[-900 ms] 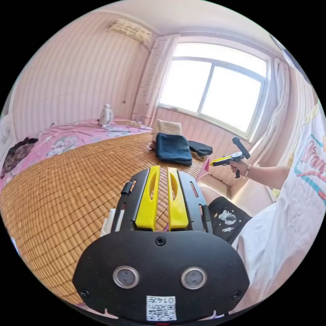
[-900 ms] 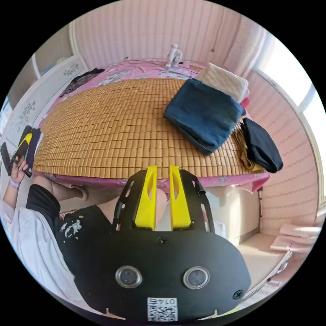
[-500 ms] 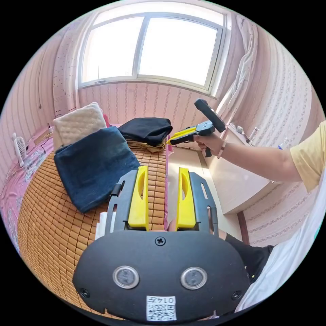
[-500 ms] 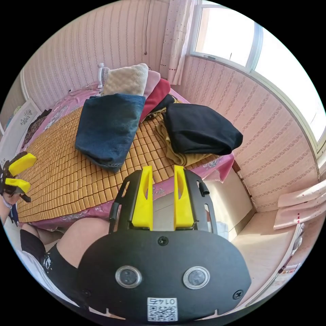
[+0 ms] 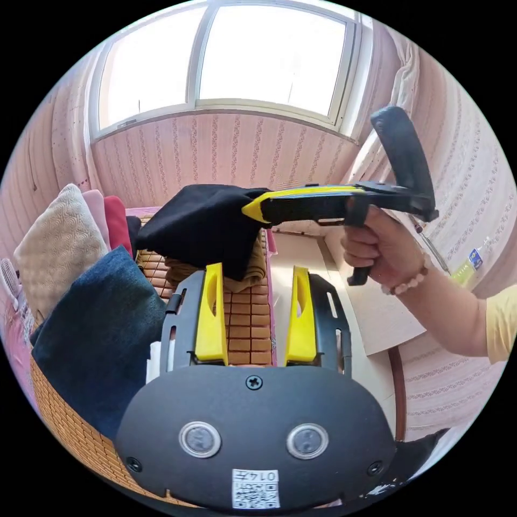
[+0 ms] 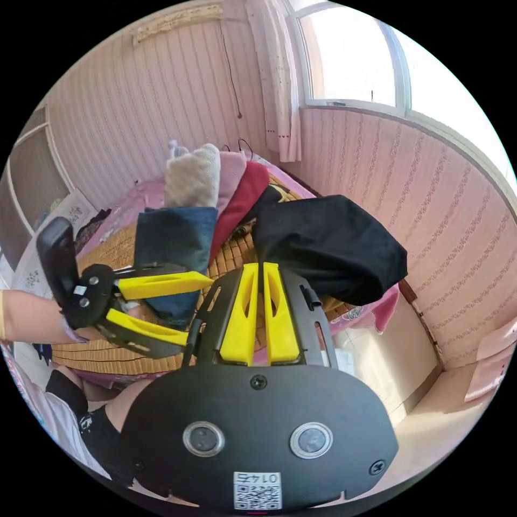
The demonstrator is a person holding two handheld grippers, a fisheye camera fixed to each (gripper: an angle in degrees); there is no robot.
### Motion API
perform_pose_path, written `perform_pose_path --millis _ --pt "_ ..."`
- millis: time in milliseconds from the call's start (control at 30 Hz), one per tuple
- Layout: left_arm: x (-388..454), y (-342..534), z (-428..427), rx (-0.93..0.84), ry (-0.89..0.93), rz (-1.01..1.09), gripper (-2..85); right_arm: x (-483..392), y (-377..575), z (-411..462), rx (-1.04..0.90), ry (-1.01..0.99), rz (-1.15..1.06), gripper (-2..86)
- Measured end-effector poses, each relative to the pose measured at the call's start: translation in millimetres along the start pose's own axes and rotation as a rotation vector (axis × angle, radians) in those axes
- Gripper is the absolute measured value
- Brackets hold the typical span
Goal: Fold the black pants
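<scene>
While the right yellow-jawed gripper pinches the edge of the folded black pants, its 2 jaws pressed together on the cloth, the left yellow-jawed gripper hovers spread wide just beside them. The pants sit on a tan garment at the corner of the woven bamboo mat, near folded blue jeans.

A home bedroom: a bed laid with a woven mat over pink sheets, folded clothes stacked at its end, beneath a wide window with curtain and pink striped walls.
</scene>
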State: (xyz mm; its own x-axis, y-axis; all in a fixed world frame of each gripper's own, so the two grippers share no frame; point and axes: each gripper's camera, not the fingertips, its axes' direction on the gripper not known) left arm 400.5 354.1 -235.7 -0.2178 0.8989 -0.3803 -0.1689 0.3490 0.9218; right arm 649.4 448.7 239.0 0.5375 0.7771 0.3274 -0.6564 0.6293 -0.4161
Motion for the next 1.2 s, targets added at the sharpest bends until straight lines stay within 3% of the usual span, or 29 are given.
perform_pose_path --millis 67,267,567,700,900,1000,1100,1200 --pt "7 1 -25 0.062 -0.016 -0.029 18.2 -17 6 -72 0.196 -0.272 -0.011 0.8" --pt "33 41 -192 0.428 -0.182 -0.109 14.0 -135 -3 -182 0.439 -0.662 -0.224 0.7" --pt "42 196 -515 0.516 -0.681 -0.328 1.9 -392 -24 -250 0.422 -1.146 -0.571 0.6" --pt "46 238 -623 0.47 -0.818 -0.307 -0.2 -460 -12 -292 0.554 -1.144 -0.594 0.6" --pt "-3 285 -649 0.293 -0.788 -0.407 -0.5 -486 -17 -252 0.504 -1.065 -0.351 0.7" --pt "-57 328 -608 0.1 -0.623 -0.534 0.4 -483 -1 -181 0.351 -0.937 -0.238 0.7" --pt "-98 394 -552 -0.026 -0.447 -0.728 2.6 -476 38 -88 0.123 -0.671 -0.175 0.8" --pt "-113 454 -521 -0.143 -0.304 -0.898 2.9 -460 89 18 -0.237 -0.477 -0.158 0.8"
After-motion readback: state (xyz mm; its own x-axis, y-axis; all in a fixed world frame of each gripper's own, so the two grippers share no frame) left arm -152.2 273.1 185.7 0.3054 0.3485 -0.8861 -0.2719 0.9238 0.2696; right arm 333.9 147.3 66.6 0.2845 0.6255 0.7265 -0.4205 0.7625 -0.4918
